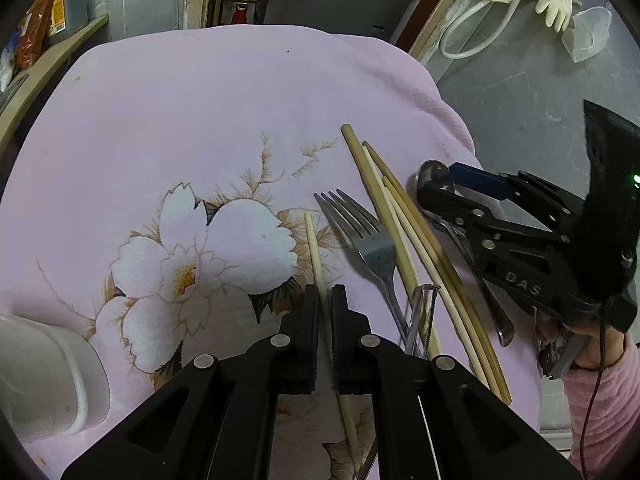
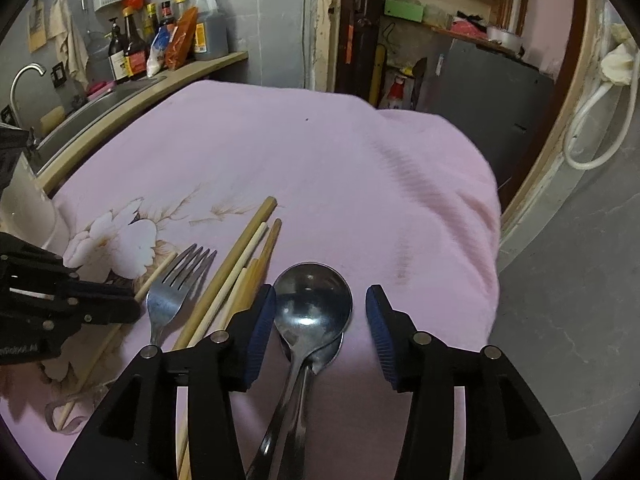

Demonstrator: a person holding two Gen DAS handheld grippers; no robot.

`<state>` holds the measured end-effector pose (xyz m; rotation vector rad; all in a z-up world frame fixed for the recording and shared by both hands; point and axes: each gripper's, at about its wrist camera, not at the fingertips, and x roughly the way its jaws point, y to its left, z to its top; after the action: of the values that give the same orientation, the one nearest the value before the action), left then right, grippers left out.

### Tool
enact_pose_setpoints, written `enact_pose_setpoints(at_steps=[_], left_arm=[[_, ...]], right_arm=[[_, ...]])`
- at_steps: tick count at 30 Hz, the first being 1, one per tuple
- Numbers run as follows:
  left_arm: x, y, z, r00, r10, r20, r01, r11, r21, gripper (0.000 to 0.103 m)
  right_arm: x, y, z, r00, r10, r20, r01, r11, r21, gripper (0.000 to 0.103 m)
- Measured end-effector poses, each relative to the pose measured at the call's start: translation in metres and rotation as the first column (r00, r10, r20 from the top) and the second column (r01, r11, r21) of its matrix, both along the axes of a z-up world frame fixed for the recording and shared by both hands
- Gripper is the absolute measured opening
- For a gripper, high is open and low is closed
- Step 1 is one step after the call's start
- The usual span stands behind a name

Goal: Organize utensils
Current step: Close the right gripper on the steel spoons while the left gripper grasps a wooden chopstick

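Note:
On a pink flowered cloth [image 1: 200, 120] lie a pale chopstick [image 1: 314, 252], a metal fork [image 1: 360, 236], several wooden chopsticks [image 1: 384, 208] and two stacked metal spoons [image 2: 312, 300]. My left gripper [image 1: 325, 300] is shut on the pale chopstick, which lies on the cloth. My right gripper [image 2: 320, 320] is open, its blue pads [image 2: 262, 328] on either side of the spoons' bowls. The right gripper also shows in the left wrist view [image 1: 444, 184], and the left gripper in the right wrist view [image 2: 120, 308]. A small peeler [image 1: 422, 316] lies by the fork handle.
A white cup-like container [image 1: 44, 372] stands at the cloth's left. A counter with a sink [image 2: 92, 108] and bottles [image 2: 168, 40] runs along the far left. The cloth's right edge [image 2: 488, 240] drops to a grey floor.

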<state>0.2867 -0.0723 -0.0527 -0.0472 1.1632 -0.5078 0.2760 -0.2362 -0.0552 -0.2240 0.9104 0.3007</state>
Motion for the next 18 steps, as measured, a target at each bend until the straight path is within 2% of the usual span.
enact_pose_setpoints(at_steps=[3,10,12,14,18], left_arm=[[0.003,-0.003,-0.001,1.000,-0.014,-0.004,0.014,1.000,0.007,0.005],[0.010,-0.008,-0.003,1.000,-0.012,-0.022,0.012,1.000,0.013,0.005],[0.010,-0.008,-0.004,1.000,-0.009,-0.021,0.009,1.000,0.005,0.005],[0.008,-0.008,-0.004,1.000,-0.009,-0.009,0.009,1.000,-0.002,0.005],[0.004,-0.009,-0.004,1.000,-0.010,0.009,0.010,1.000,0.007,0.005]], right_arm=[[0.003,0.003,-0.006,1.000,0.016,-0.025,-0.016,1.000,0.003,0.046],[0.003,0.004,-0.009,1.000,0.021,-0.021,-0.021,1.000,-0.011,0.044],[0.000,0.004,-0.008,1.000,0.023,-0.008,-0.023,1.000,-0.009,0.037],[-0.003,0.004,-0.005,1.000,0.022,0.012,-0.022,1.000,-0.009,0.035],[-0.007,0.004,-0.003,0.999,0.025,0.038,-0.025,1.000,-0.015,0.020]])
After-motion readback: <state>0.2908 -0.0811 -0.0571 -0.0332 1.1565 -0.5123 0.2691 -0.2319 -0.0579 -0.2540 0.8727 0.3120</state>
